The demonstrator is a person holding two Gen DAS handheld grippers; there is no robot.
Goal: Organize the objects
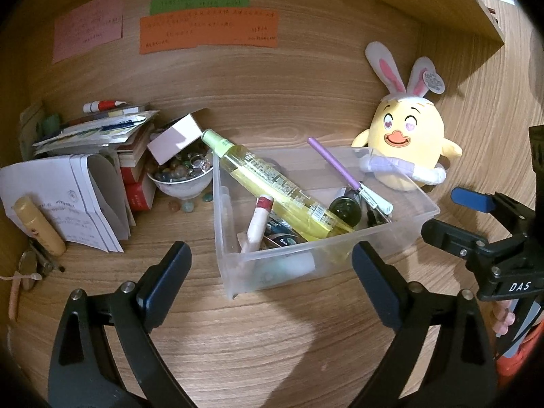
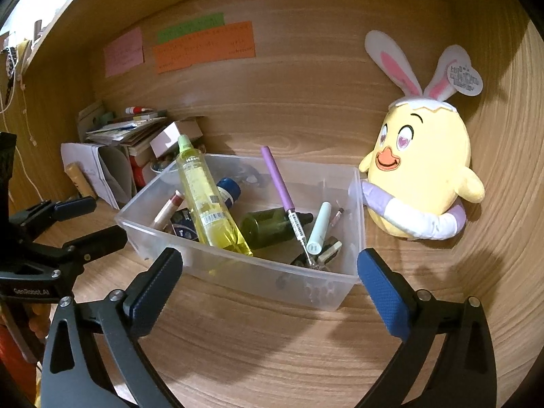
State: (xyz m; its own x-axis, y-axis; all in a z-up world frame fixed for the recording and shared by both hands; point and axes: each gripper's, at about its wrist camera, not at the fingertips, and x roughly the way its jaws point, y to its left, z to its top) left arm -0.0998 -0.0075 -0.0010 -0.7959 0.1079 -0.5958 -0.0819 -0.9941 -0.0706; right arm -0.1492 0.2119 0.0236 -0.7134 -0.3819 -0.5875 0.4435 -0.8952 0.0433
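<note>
A clear plastic bin [image 1: 411,217] [image 2: 238,267] stands on the wooden desk. It holds a tall yellow spray bottle [image 1: 272,183] [image 2: 207,204], a purple pen [image 1: 336,163] [image 2: 277,178], a dark green bottle [image 2: 272,226], a lip balm tube [image 1: 260,217] and other small items. My left gripper [image 1: 272,272] is open and empty just in front of the bin. My right gripper [image 2: 270,272] is open and empty at the bin's near wall. Each gripper shows in the other's view [image 1: 455,214] [image 2: 93,221].
A yellow chick plush with bunny ears [image 1: 404,146] [image 2: 421,176] sits right of the bin. At the left are a stack of books and papers [image 1: 102,142], a bowl of beads [image 1: 183,176], a pink box [image 1: 175,139] and a tan tube [image 1: 39,224]. Sticky notes [image 1: 207,30] hang on the back wall.
</note>
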